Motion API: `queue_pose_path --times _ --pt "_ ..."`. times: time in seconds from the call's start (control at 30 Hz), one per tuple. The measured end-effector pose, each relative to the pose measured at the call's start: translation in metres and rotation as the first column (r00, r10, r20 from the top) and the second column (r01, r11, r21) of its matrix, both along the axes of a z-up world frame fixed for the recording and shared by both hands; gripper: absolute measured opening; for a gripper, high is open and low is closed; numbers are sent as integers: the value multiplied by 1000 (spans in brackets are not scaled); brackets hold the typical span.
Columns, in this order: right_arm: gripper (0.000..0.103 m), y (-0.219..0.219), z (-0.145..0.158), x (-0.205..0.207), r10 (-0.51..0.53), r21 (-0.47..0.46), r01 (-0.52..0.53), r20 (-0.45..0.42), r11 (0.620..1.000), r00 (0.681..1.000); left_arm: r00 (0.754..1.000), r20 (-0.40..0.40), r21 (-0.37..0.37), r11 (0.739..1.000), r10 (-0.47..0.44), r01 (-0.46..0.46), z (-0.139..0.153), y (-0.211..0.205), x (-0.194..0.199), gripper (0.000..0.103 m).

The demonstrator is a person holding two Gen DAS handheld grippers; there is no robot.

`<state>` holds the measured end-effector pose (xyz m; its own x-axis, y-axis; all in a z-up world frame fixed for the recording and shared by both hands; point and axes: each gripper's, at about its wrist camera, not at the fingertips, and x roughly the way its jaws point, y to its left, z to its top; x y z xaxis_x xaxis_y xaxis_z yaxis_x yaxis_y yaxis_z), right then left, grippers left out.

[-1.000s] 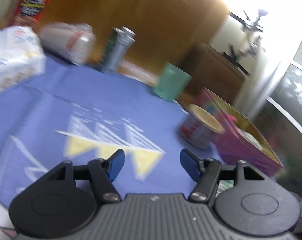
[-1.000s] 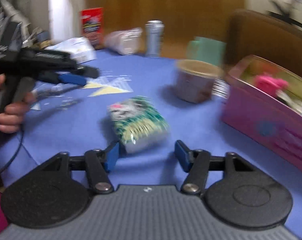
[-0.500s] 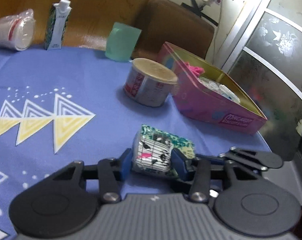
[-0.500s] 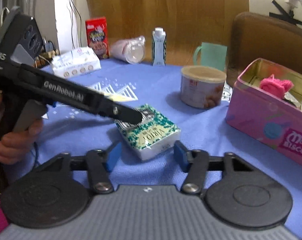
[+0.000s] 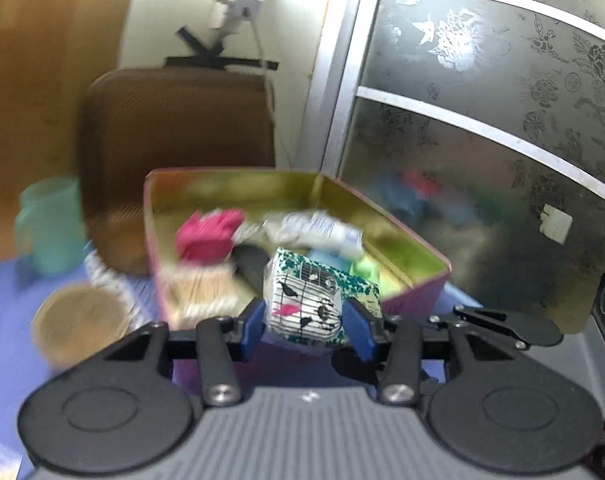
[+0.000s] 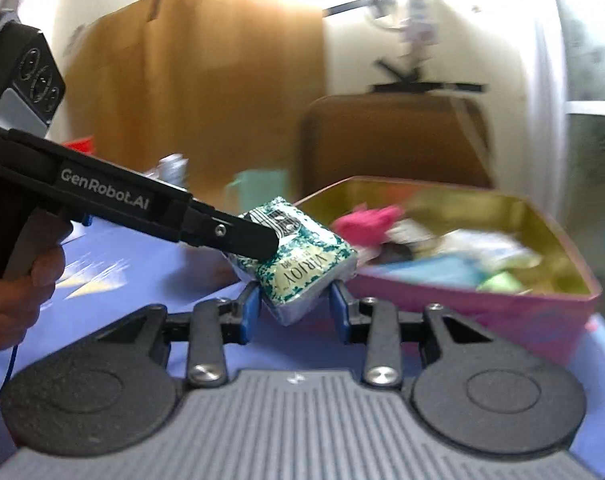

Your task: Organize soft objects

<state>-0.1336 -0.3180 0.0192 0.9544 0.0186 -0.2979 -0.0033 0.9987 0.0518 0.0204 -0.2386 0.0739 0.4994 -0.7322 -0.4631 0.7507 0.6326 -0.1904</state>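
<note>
Here, tissue pack (image 5: 302, 304): green-white print, silver ends (panda face), slightly squashed.

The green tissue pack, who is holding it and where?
Both claws hold the tissue pack: the left claw clamps one end, and the right claw, closing, pinches the other end.

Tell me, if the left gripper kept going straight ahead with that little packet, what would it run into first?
Probably the pink tin: the left gripper, clamped on the tissue packet, points over its near rim at the jumble inside. Blur leaves depth uncertain.
</note>
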Motion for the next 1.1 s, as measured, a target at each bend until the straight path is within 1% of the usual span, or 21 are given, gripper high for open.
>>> queue_pose_path --times 0.03,0.07,0.1,0.13,0.17,0.23,0.27,0.3,0.33,0.4,0.5,0.57,0.8,0.93,0.97,1.07,1.1 --pt "40 -7 1 5 -28 3 28 4 1000 1000 1000 6 -2 1000 2 -2 1 -11 7 43" --pt "39 -15 3 11 -56 1 56 8 998 998 1000 14 -4 1000 7 -7 2 -20 14 48" --pt "39 -22 3 20 -81 -6 81 10 997 997 999 28 1 1000 19 -19 2 -32 24 61" --pt "39 -29 3 30 -103 -10 103 9 995 995 999 42 15 999 34 -35 0 -42 32 66" --pt "39 -37 1 43 -131 -14 131 4 991 991 996 59 41 997 60 -63 -3 -54 41 69" --pt "40 -52 -4 69 -194 -47 193 -14 980 981 993 59 97 989 107 -112 -11 -73 57 67" --pt "40 -61 -9 78 -230 -75 227 -28 971 973 991 35 110 986 125 -129 -15 -77 63 67" --pt "41 -65 -12 85 -261 -82 258 -32 963 965 991 12 109 985 135 -136 -18 -77 66 67" --pt "41 -68 -15 88 -265 -57 263 -32 963 964 990 -9 98 986 138 -136 -20 -75 67 67" --pt "41 -72 -16 80 -244 1 245 -17 970 970 991 -11 91 987 134 -133 -23 -71 65 68" --pt "41 -68 -21 68 -248 -7 248 -4 969 969 990 -14 93 986 142 -140 -24 -67 61 68" --pt "41 -65 -20 59 -245 16 245 2 969 970 989 -20 82 986 144 -142 -21 -62 55 68" --pt "41 -55 -4 34 -263 87 258 55 962 963 986 15 36 985 167 -167 0 -37 23 69" --pt "41 -50 2 14 -272 142 262 59 955 960 983 23 34 982 183 -184 6 -20 4 70" --pt "41 -48 2 9 -269 154 259 51 954 962 982 30 39 981 187 -188 7 -15 -2 71" --pt "41 -42 1 -1 -253 197 245 19 949 967 976 60 52 975 211 -214 7 -4 -19 81" --pt "41 -40 0 -4 -248 207 241 9 948 969 974 72 55 974 217 -221 7 0 -26 82"
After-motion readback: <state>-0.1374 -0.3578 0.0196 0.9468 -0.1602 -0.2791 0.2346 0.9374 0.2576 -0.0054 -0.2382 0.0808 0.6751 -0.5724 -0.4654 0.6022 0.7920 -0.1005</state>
